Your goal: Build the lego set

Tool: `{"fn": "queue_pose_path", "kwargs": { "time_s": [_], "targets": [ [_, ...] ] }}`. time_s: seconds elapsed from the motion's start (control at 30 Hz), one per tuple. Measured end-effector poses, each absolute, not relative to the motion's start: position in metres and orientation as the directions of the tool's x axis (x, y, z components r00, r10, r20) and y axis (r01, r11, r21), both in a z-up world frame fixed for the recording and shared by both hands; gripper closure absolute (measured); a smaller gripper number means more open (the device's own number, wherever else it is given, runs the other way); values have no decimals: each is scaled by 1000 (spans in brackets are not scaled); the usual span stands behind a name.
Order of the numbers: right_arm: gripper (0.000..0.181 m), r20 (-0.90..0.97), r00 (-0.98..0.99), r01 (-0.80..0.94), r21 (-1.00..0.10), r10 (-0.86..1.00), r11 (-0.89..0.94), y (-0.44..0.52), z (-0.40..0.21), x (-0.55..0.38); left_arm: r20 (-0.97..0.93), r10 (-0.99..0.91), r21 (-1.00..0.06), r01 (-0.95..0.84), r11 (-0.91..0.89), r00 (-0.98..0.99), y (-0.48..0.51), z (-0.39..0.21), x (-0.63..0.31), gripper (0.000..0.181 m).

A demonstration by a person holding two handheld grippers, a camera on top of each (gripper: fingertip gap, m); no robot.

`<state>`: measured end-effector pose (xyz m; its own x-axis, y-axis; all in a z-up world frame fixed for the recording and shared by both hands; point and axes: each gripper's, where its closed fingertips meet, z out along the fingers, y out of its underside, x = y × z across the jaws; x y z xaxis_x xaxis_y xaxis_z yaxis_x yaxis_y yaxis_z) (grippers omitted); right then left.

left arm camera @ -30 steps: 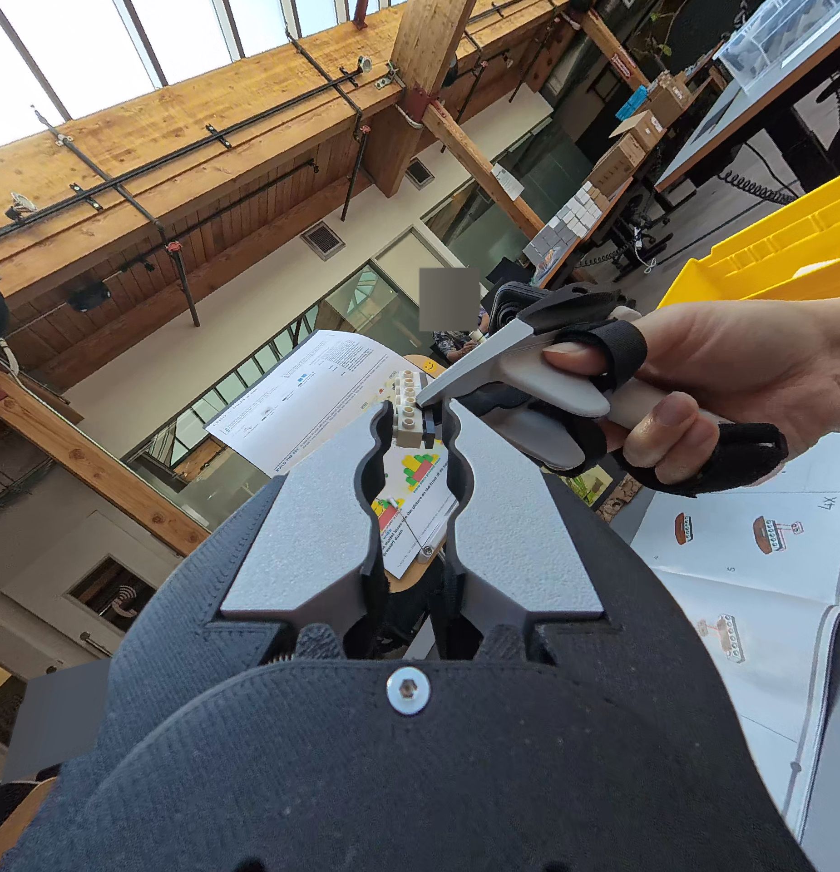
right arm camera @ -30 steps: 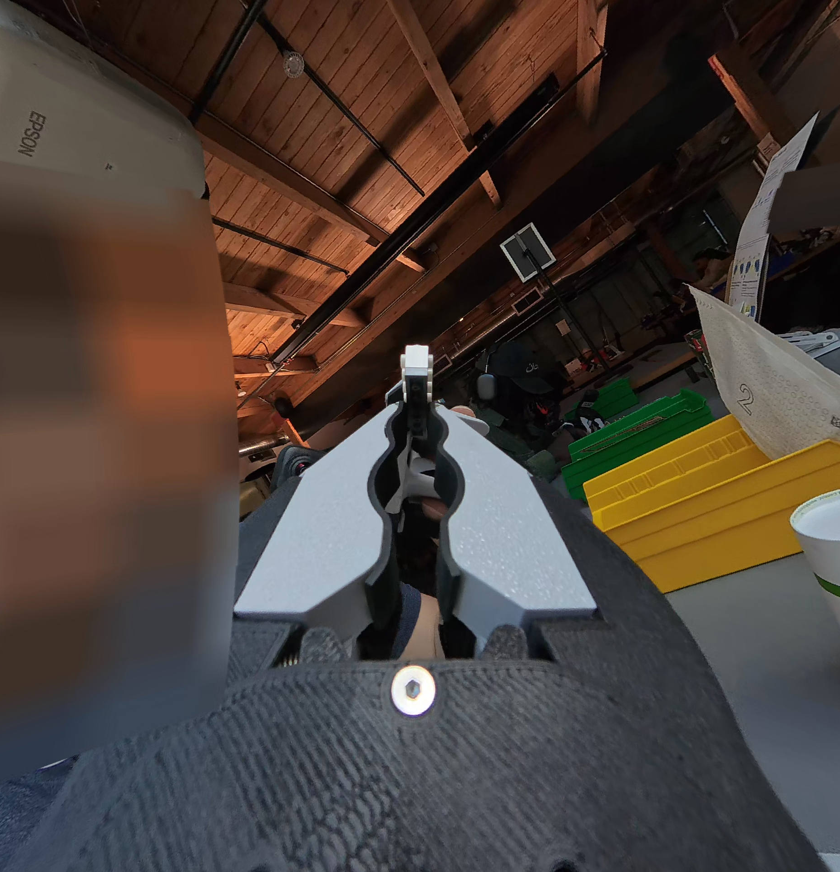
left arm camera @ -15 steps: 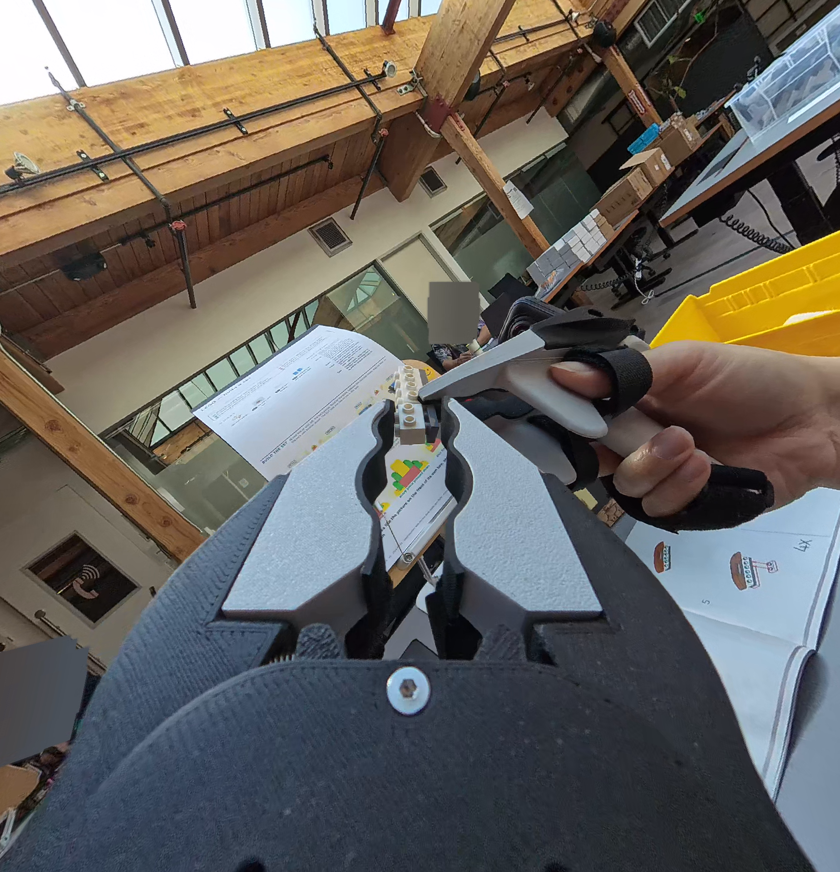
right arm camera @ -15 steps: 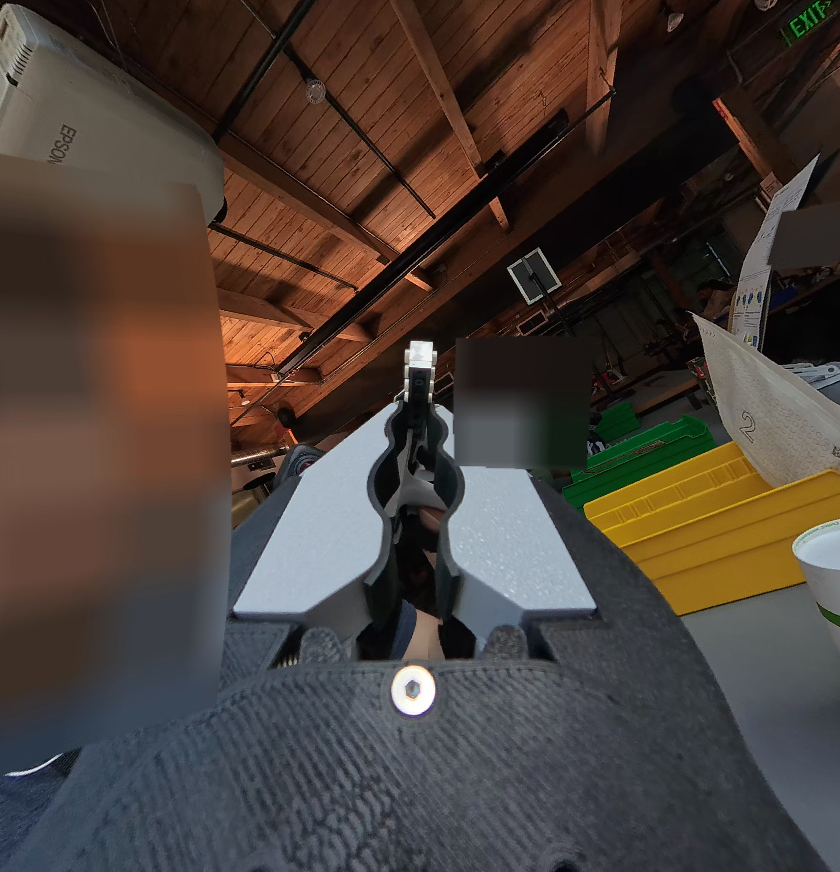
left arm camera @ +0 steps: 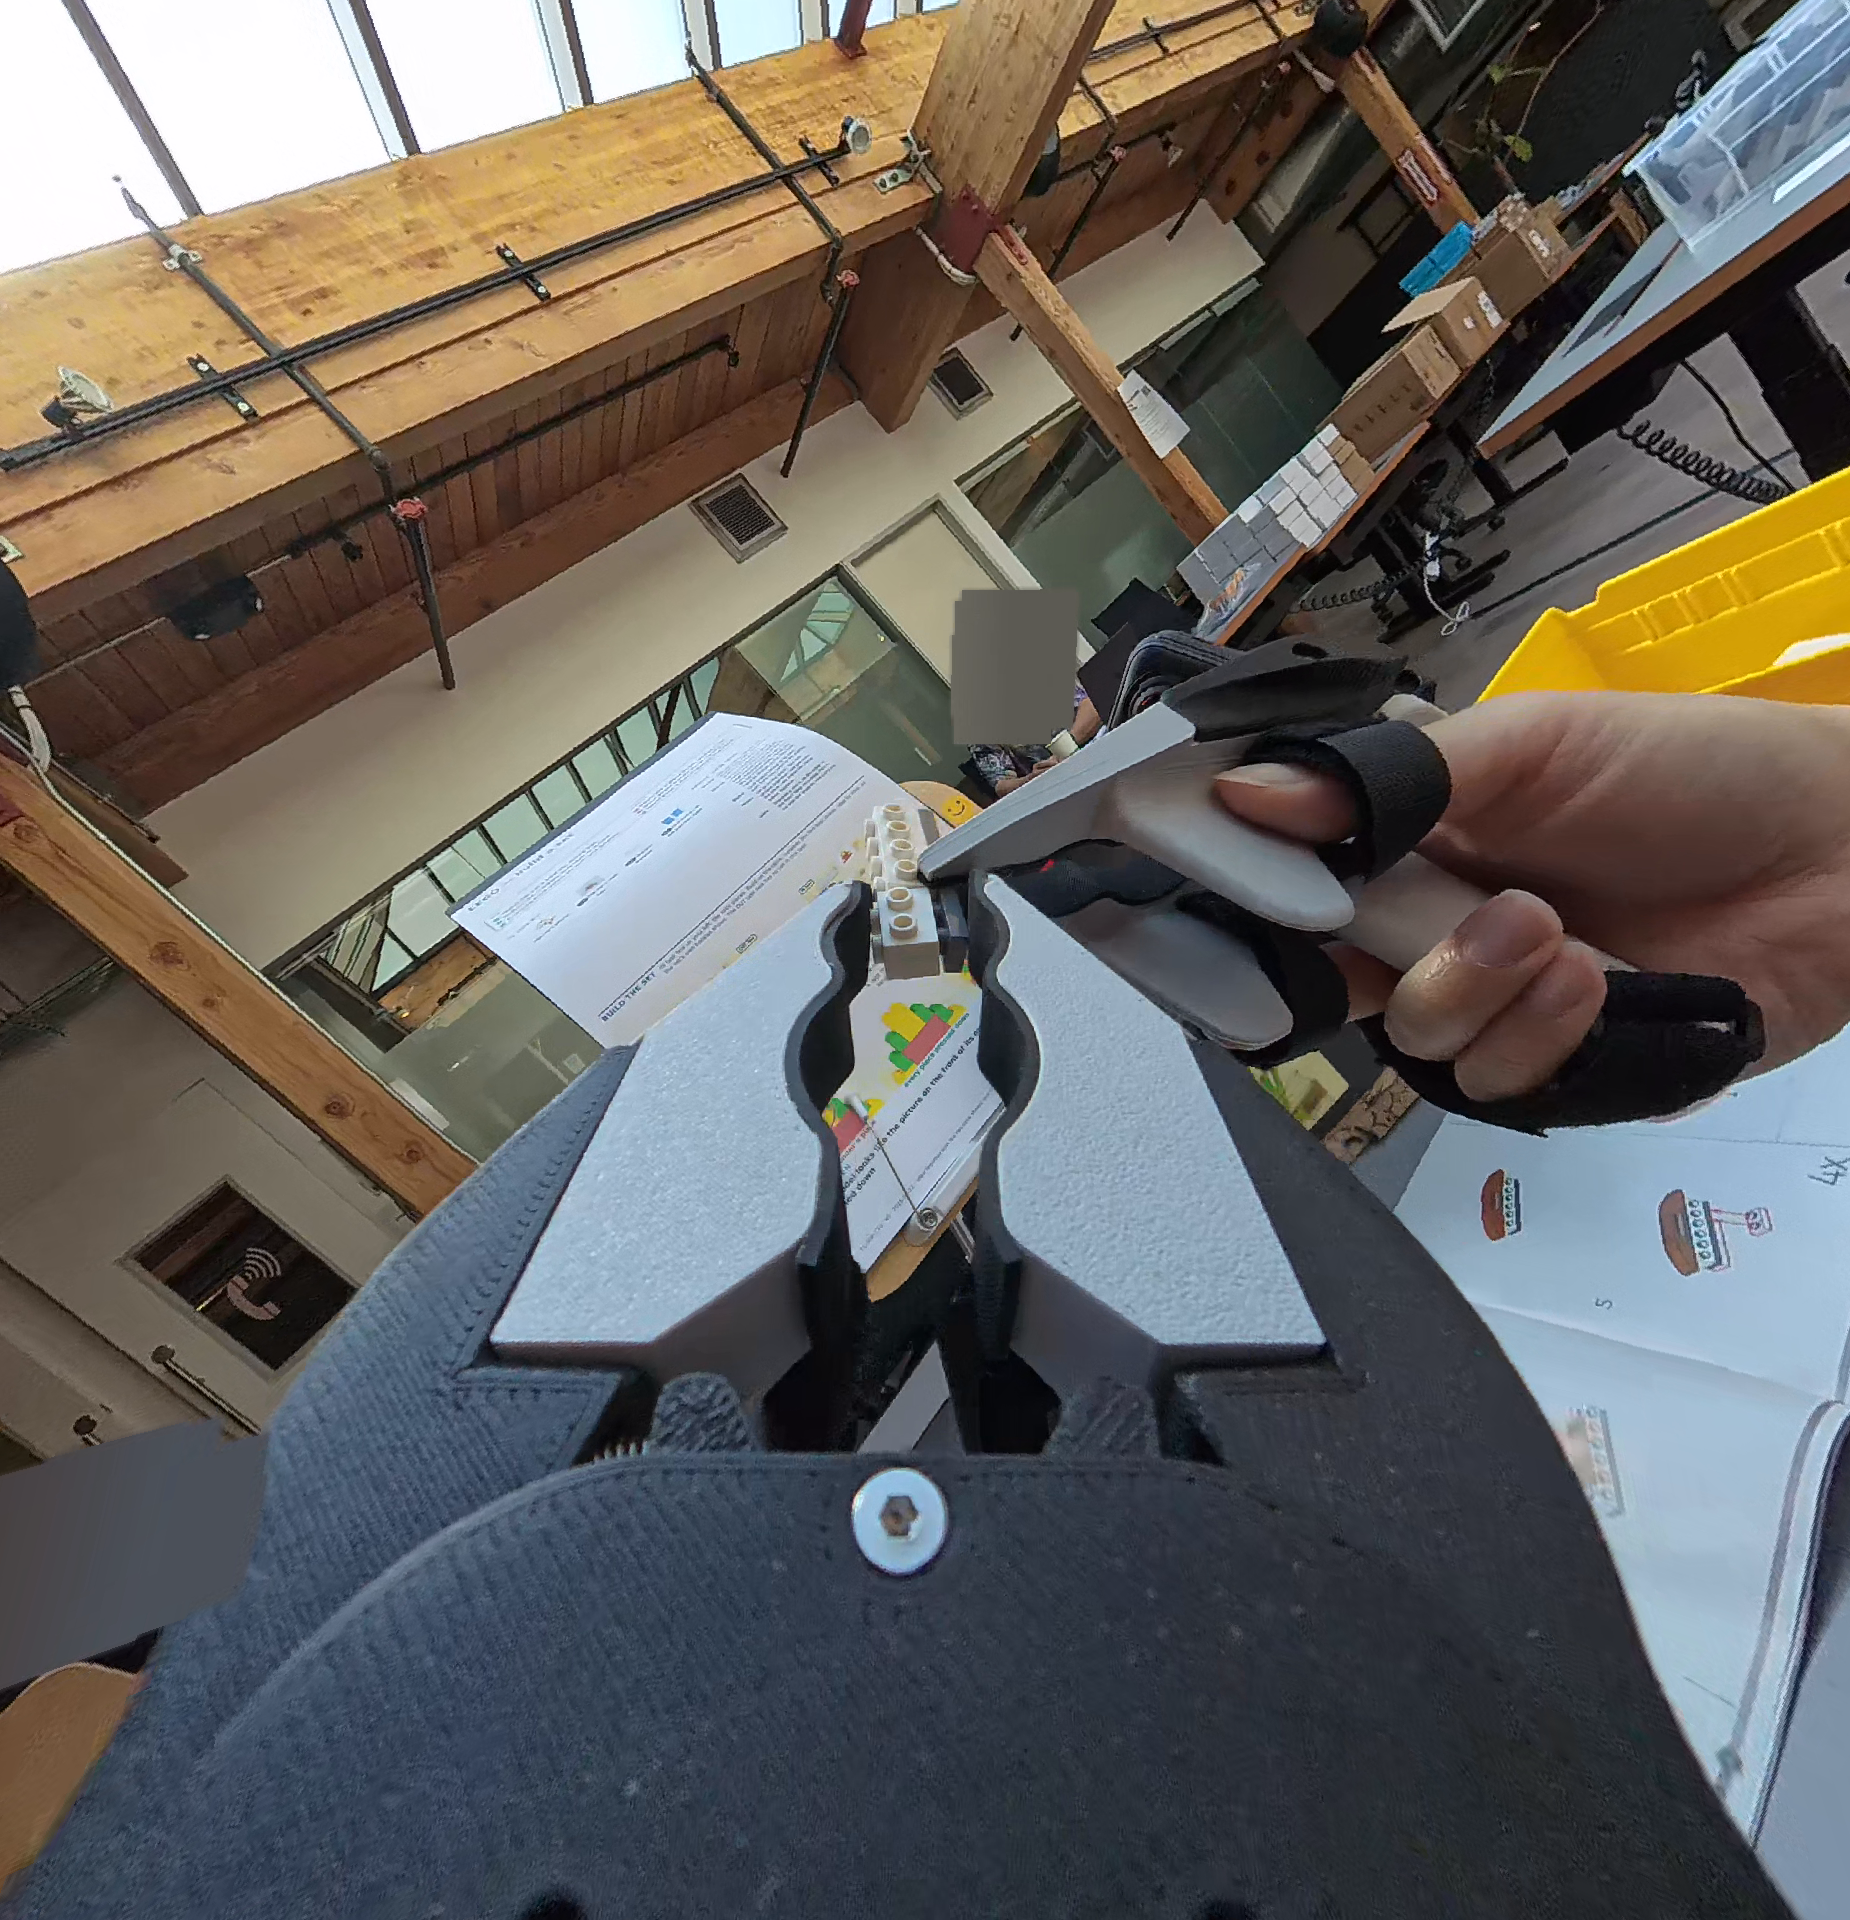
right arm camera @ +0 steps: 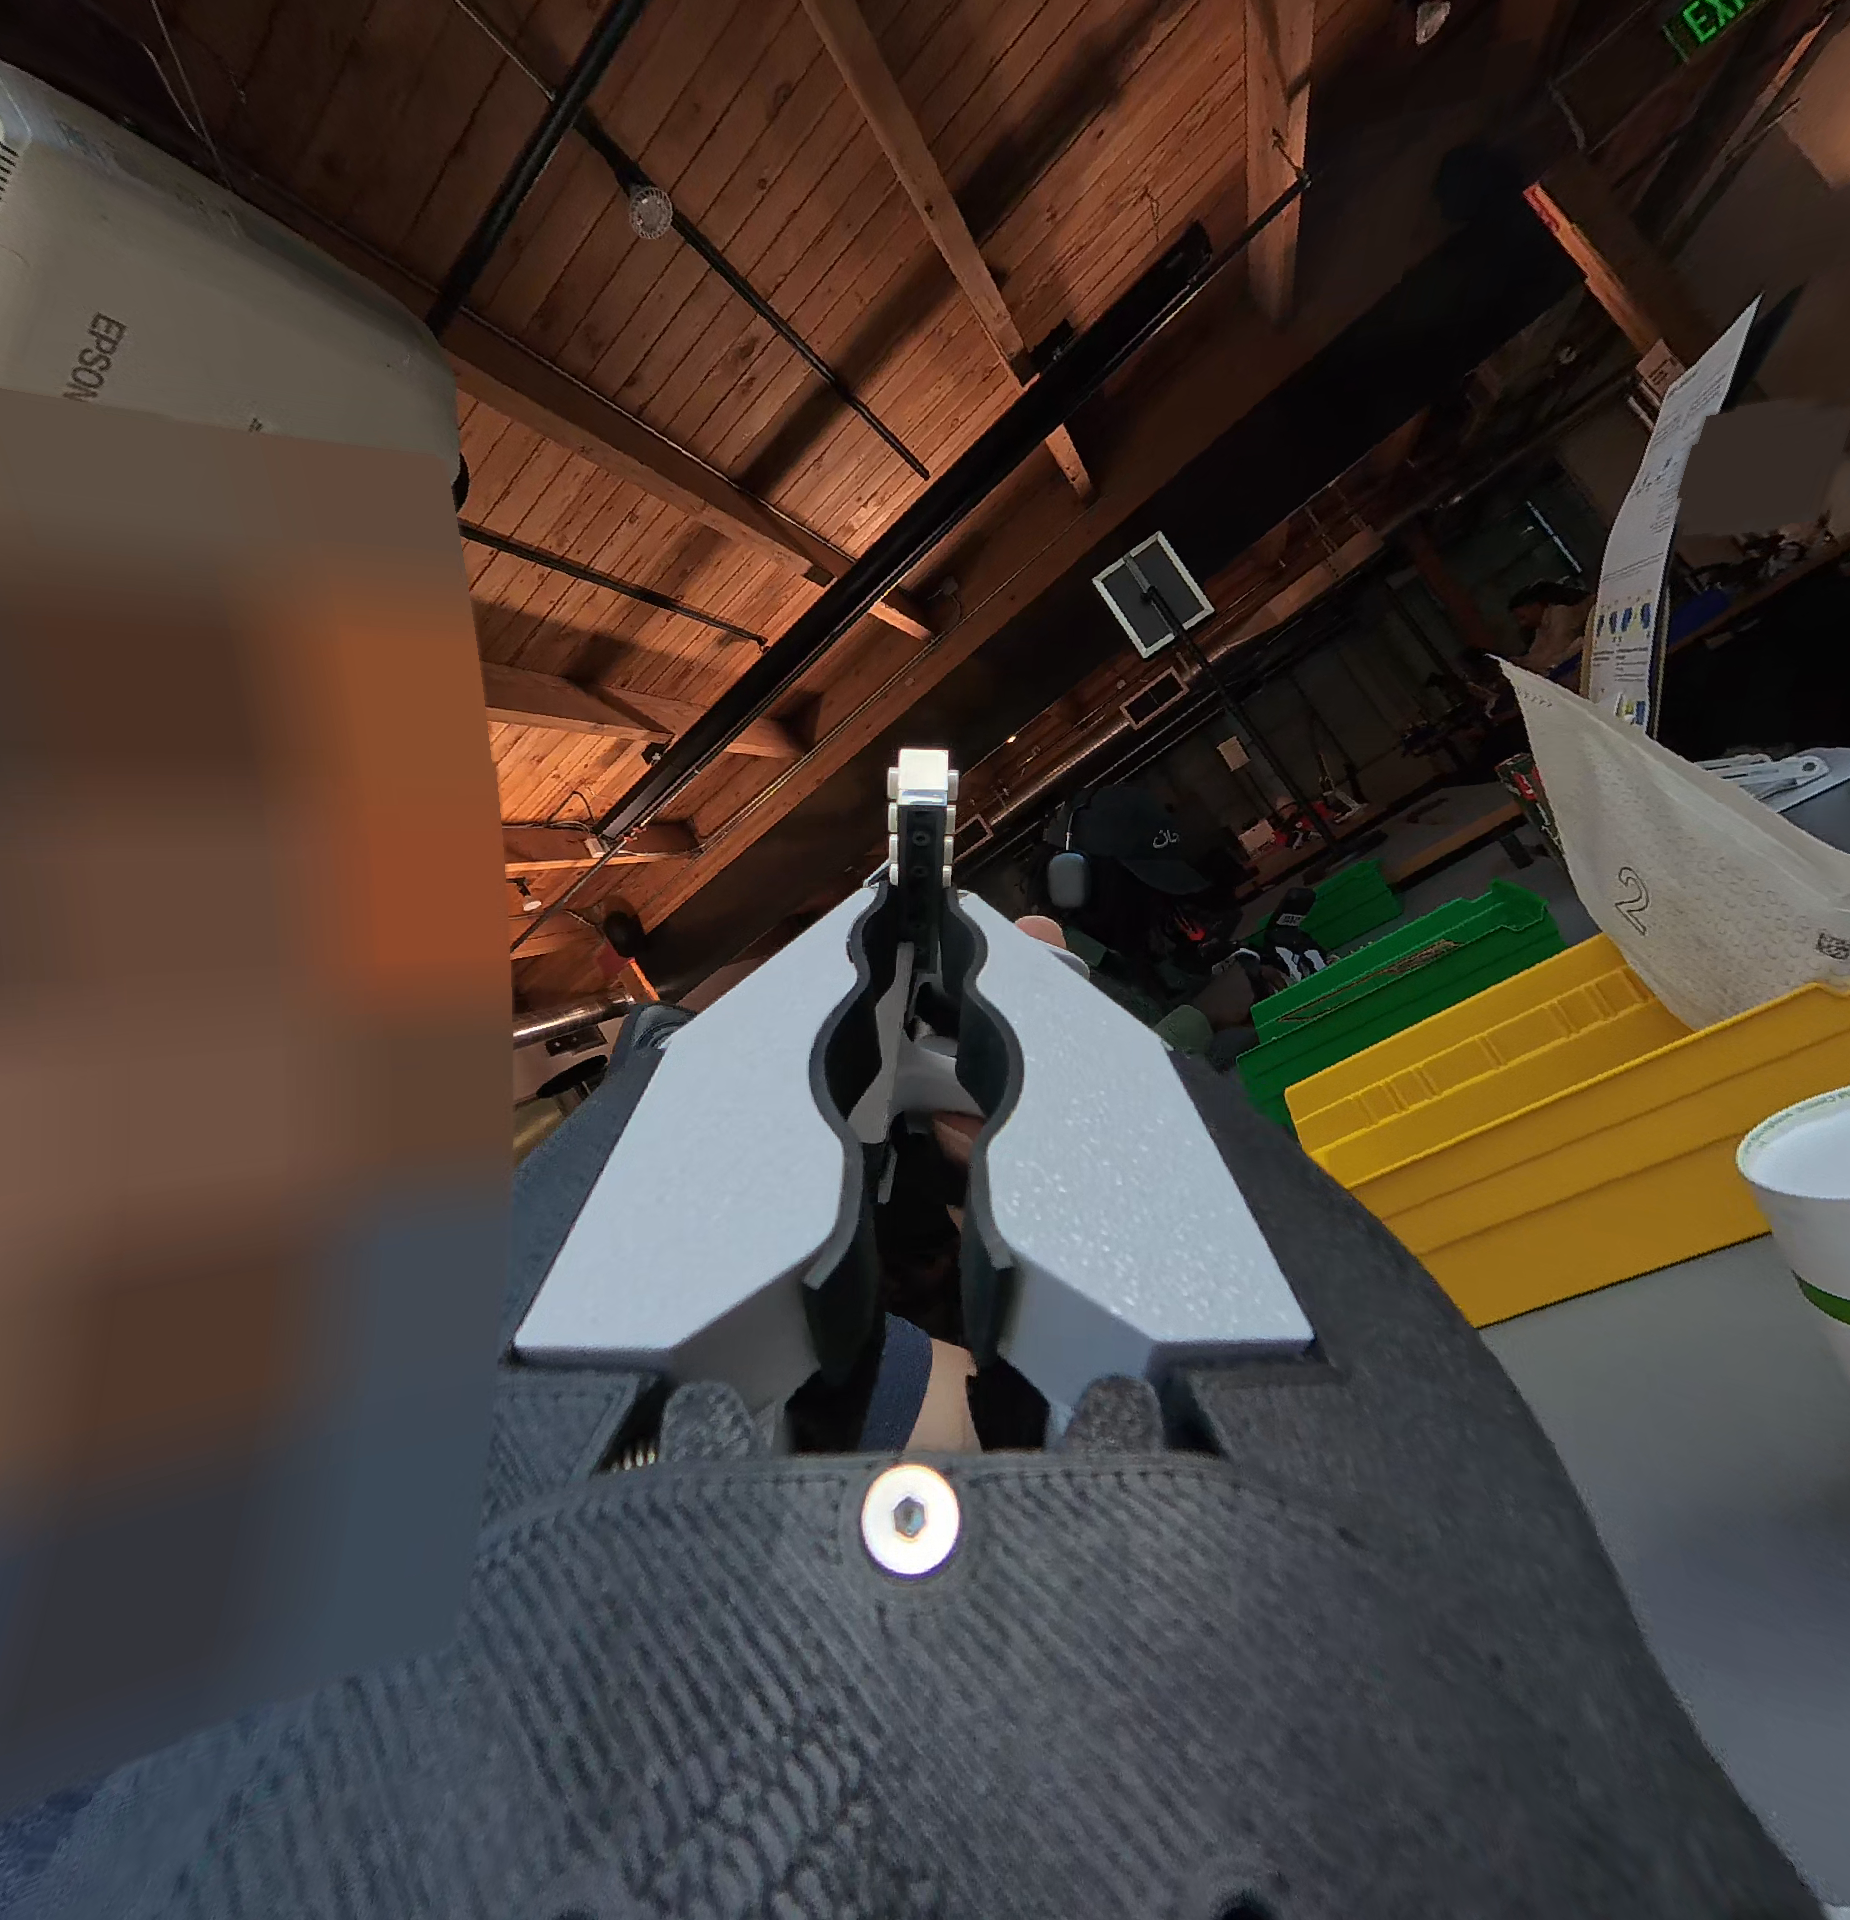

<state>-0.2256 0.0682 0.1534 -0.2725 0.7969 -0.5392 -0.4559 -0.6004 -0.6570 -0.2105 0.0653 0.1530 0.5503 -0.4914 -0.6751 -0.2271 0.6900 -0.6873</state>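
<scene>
Two handheld claws meet in mid-air, both tipped up toward a timber ceiling, and we describe the scene from the biggest things down to the smallest. Off to the right of our left claw (left arm camera: 916, 914), at the picture's edge, sits a yellow bin (left arm camera: 1731, 603), and below it, right of the claw's body, an open instruction booklet (left arm camera: 1669, 1278) lies flat. Beyond the claw's tips stands a printed instruction sheet (left arm camera: 692, 862), partly seen through the gap between the fingers. From the right, a hand (left arm camera: 1627, 862) brings in our right claw (left arm camera: 947, 868), its tips touching the piece from the right. In the right wrist view that claw (right arm camera: 921, 914) is clenched on the narrow edge of the lego piece (right arm camera: 921, 821), which juts out past its tips, pale on top and dark beneath; a paper cup (right arm camera: 1825, 1216) stands at the claw's lower right. Smallest of all is the lego piece (left arm camera: 905, 894) itself, a tan studded strip on a dark part, and our left claw is clamped on it right at the fingertips. We judge it light, stiff and smooth, so it could pivot or slip in a fingertip pinch. Taking it by its flat sides, clear of the studs, should hold best.
</scene>
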Motion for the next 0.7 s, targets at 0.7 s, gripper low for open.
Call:
{"fn": "queue_pose_path", "kwargs": {
  "time_s": [0.7],
  "targets": [
    [175, -561, -249, -426, -668, 789, -610, 68, 152, -224, -763, -325, -576, -360, 734, 559, 68, 151, -211, 166]
  ]
}}
